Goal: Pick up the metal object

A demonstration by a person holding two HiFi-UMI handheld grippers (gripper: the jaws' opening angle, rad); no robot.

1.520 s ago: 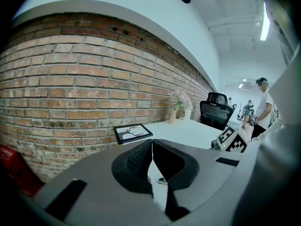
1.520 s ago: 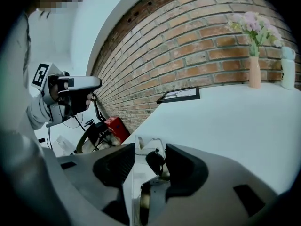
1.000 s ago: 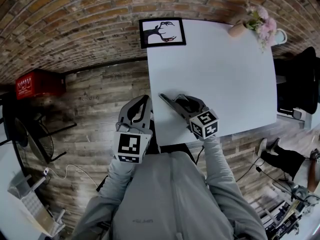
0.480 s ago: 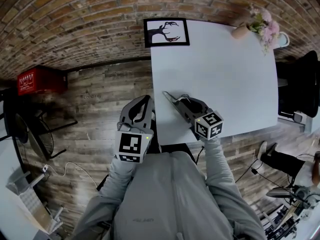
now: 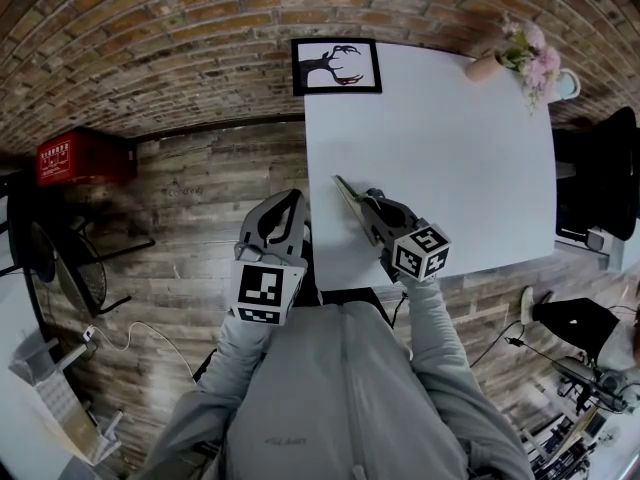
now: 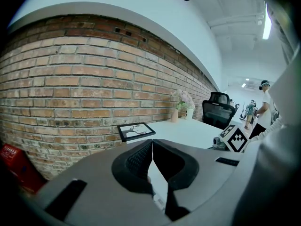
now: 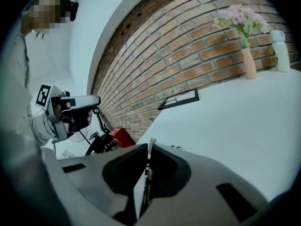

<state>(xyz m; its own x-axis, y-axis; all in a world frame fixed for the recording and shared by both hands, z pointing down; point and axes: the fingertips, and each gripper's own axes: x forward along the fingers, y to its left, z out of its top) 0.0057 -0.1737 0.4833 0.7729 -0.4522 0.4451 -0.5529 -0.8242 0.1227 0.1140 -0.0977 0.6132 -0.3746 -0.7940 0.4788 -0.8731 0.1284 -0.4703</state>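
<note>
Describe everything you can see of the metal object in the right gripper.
The metal object is a thin, flat, grey strip with a dull sheen. It sits between the jaws of the right gripper, which are closing onto its two faces. One end pokes out beyond them over the white table, near its left edge. Whether it touches the table isn't clear.

White table (image 5: 450, 158), red-brown brick wall (image 5: 150, 38), pink flowers (image 5: 528, 46) (peach vase (image 5: 480, 66)), black-framed picture (image 5: 337, 66), red crate (image 5: 82, 158).

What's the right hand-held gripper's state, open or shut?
Shut: the right hand-held gripper pinches the thin metal object, whose tip sticks out.
</note>
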